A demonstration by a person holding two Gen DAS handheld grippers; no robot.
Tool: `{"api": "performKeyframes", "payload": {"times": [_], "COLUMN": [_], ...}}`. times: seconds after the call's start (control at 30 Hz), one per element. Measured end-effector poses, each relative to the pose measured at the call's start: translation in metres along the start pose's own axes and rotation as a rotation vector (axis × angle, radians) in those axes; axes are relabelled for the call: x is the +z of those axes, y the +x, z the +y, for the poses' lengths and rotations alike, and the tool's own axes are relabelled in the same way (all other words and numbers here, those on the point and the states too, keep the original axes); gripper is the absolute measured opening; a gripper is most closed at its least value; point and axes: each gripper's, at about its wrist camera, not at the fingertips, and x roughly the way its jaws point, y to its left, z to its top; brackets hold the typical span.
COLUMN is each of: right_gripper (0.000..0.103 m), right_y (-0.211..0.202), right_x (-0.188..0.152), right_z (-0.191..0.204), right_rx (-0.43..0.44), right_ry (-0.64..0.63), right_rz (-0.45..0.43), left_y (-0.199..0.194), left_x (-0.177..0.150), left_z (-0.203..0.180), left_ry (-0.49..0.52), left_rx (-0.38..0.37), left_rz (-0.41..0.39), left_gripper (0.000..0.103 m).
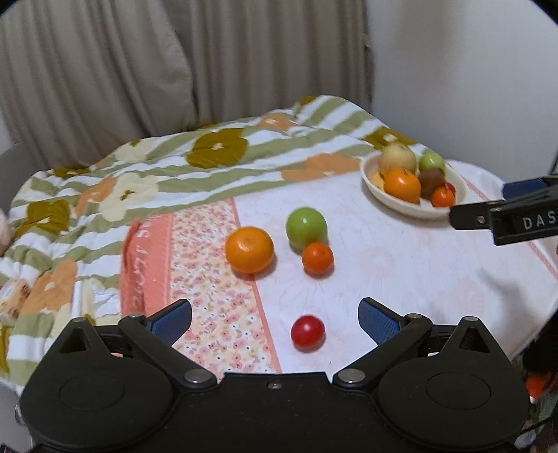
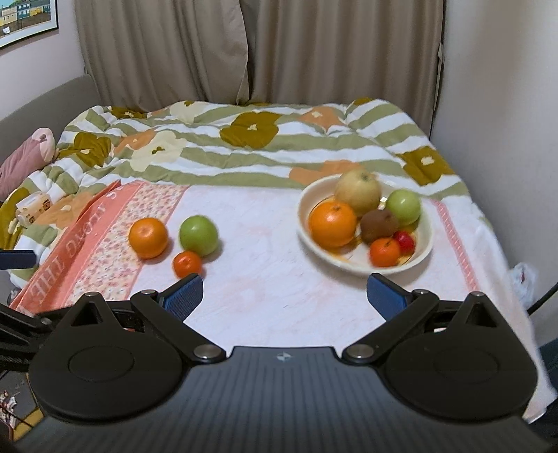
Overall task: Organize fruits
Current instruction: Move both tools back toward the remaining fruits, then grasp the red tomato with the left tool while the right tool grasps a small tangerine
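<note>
Left tool [image 1: 274, 322] wide open, nothing held; red fruit [image 1: 307, 331] sits btwn its fingers. Big orange [image 1: 249, 249], green apple [image 1: 306, 227], small orange [image 1: 317, 258] just ahead. Right tool [image 2: 283, 294] open, empty; bowl [image 2: 423, 254] w/ fruit ahead-right.

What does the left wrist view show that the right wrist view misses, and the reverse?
Only the left wrist view shows the small red fruit lying loose on the cloth ahead of the left gripper, whose jaws are open.

Only the right wrist view shows the framed picture on the wall, the pink cushion and the right gripper with its jaws open.

Both show the bowl of fruit and, loose on the cloth, the big orange, green apple and small orange.
</note>
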Motion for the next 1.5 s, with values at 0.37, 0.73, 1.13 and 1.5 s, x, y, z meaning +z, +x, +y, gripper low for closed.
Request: {"api": "performKeyframes", "payload": {"times": [0.37, 0.73, 1.13, 1.5], "right_gripper": [0.103, 0.103, 0.092, 0.074], "right_y": [0.045, 0.079, 0.098, 0.133], "right_x": [-0.033, -0.04, -0.033, -0.018], "right_z": [0.052, 0.069, 0.082, 0.1], "right_rx": [0.005, 0.015, 0.063, 0.094], "right_ry": [0.026, 0.052, 0.031, -0.01], "right_rz": [0.046, 0.06, 0.066, 0.074], "left_y": [0.064, 0.085, 0.085, 0.084], "left_x": [-0.028, -0.035, -0.035, -0.039], "left_z": [0.001, -0.001, 0.011, 0.037], "left_ry": [0.184, 0.214, 0.194, 0.151], "left_rx": [-0.164, -0.256, -0.245, -0.174], "left_rz": [0.063, 0.075, 0.081, 0.09], "left_gripper": [0.069, 0.046, 0.035, 0.035]}}
